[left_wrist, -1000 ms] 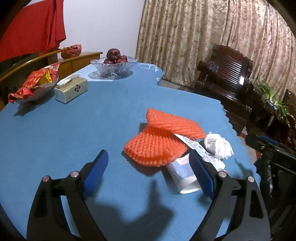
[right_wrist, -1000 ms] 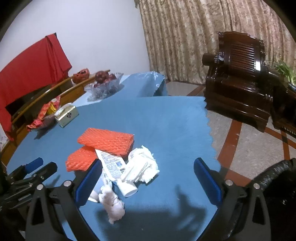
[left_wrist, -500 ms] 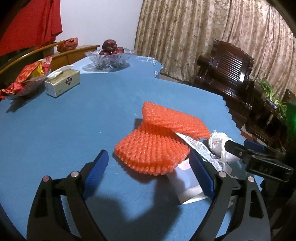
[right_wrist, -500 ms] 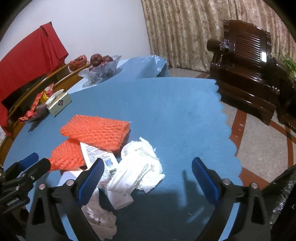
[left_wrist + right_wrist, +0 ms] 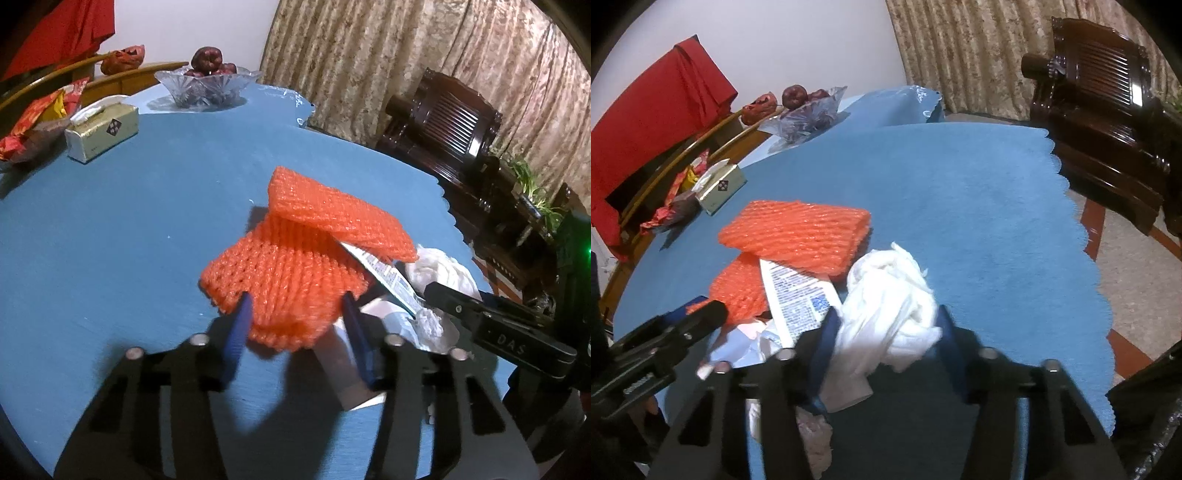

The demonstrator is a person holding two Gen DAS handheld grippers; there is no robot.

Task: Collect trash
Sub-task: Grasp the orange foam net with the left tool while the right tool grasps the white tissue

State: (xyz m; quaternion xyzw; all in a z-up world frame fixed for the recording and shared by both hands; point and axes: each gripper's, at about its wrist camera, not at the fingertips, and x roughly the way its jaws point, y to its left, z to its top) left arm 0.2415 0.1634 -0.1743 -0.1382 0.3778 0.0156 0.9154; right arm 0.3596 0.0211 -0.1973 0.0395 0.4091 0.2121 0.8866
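Trash: orange foam netting (image 5: 291, 280), crumpled white tissue (image 5: 890, 299), printed wrapper (image 5: 798, 295).

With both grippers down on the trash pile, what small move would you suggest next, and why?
Probably finish both squeezes, then lift. The left gripper is closing, its blue fingers either side of the lower orange foam net. The right gripper is closing around the crumpled white tissue. Both pieces rest on the blue tablecloth, and lifting before the grips firm up could drop them.
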